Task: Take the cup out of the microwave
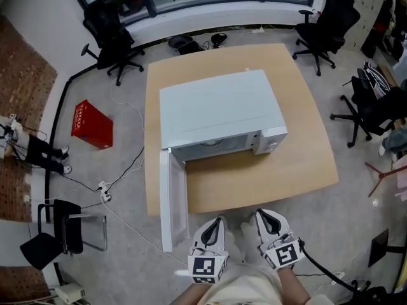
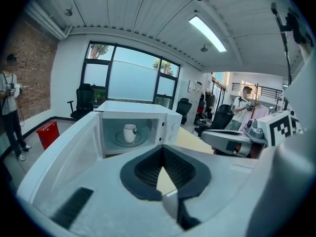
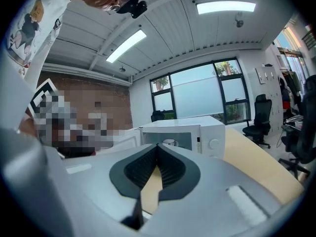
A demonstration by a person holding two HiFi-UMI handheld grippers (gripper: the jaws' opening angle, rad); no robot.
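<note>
On the wooden surface [image 1: 267, 176], white microwave [image 1: 216, 110] sits with its door [image 1: 172, 202] swung open toward me. I'm holding both grippers side by side, just short of the surface edge. My left gripper [image 1: 218, 220] has its jaws pressed together, empty; right gripper [image 1: 262, 213] same. White cup [image 2: 130, 132] stands upright on the turntable [image 2: 118, 140] inside the microwave.
</note>
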